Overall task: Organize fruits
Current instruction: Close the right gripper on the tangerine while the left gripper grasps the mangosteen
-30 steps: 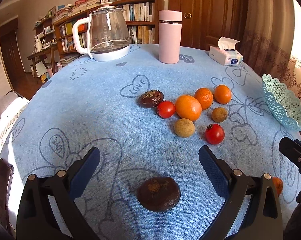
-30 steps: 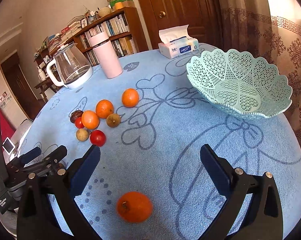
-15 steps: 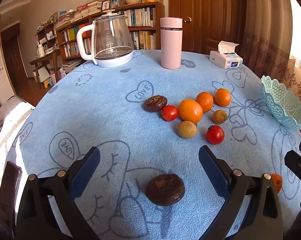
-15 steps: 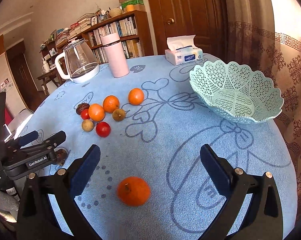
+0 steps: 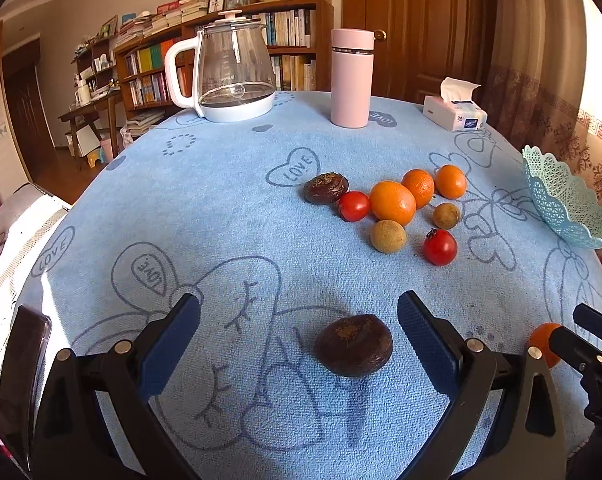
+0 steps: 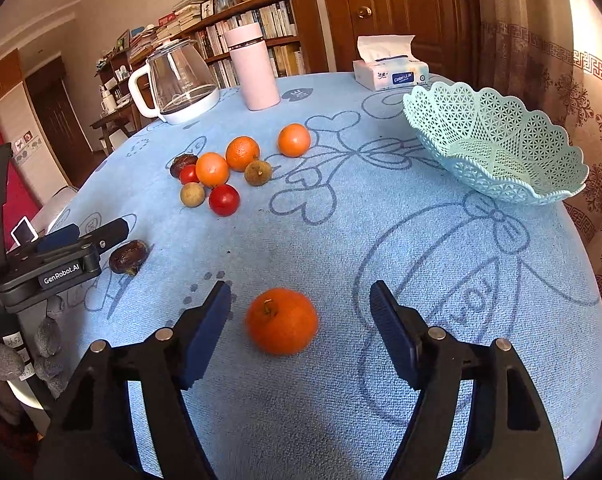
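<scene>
My left gripper (image 5: 299, 320) is open, its jaws on either side of a dark brown fruit (image 5: 354, 345) that lies on the blue cloth nearer the right jaw. My right gripper (image 6: 301, 308) is open around an orange (image 6: 281, 321) on the cloth, not touching it. A cluster of oranges (image 5: 393, 203), red tomatoes (image 5: 440, 247), tan round fruits (image 5: 388, 236) and another dark fruit (image 5: 326, 187) lies mid-table. A mint lattice basket (image 6: 497, 140) stands empty at the right. The left gripper (image 6: 81, 236) also shows in the right wrist view.
A glass kettle (image 5: 231, 76), a pink flask (image 5: 351, 78) and a tissue box (image 5: 455, 112) stand along the table's far side. The round table's edge curves close on the left and right. A bookshelf (image 5: 221, 52) and a wooden door stand behind.
Both grippers have moved forward and lower toward their fruits; the dark fruit and the orange now sit further between the jaws. The right jaws have narrowed somewhat. Nothing was grasped.
</scene>
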`<move>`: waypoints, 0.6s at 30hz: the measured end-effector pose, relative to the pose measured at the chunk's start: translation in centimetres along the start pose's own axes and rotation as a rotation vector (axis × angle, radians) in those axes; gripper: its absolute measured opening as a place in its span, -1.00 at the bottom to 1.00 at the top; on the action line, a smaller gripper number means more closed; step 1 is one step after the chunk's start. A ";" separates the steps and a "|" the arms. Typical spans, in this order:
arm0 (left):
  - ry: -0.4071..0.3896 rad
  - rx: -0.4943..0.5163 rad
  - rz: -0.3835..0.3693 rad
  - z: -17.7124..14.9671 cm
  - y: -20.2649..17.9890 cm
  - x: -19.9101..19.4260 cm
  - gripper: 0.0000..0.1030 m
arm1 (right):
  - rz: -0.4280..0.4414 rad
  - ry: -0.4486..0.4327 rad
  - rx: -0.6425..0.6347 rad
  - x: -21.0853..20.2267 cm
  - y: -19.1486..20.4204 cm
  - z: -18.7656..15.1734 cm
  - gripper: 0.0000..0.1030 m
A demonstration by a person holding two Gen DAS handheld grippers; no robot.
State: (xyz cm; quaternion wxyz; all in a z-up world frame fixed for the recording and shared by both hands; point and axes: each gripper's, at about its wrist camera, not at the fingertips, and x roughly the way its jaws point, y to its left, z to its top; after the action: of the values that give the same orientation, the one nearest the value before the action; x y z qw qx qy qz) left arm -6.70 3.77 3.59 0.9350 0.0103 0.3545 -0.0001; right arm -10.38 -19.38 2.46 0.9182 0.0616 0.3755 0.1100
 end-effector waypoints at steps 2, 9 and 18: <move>0.003 0.003 -0.002 -0.2 0.1 -0.1 0.90 | 0.006 0.011 -0.007 0.2 0.1 0.1 0.24; 0.017 0.034 -0.024 -0.8 -0.5 -0.2 0.90 | 0.003 0.051 -0.023 1.0 0.4 -0.1 0.10; 0.081 0.014 -0.058 -1.0 -0.1 1.0 0.88 | 0.005 0.075 -0.019 1.4 0.2 -0.2 0.10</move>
State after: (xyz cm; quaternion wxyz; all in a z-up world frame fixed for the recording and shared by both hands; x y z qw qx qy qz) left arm -6.56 3.70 2.19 0.9195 0.0063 0.3920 -0.0294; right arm -9.59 -18.82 1.40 0.9037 0.0495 0.4084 0.1183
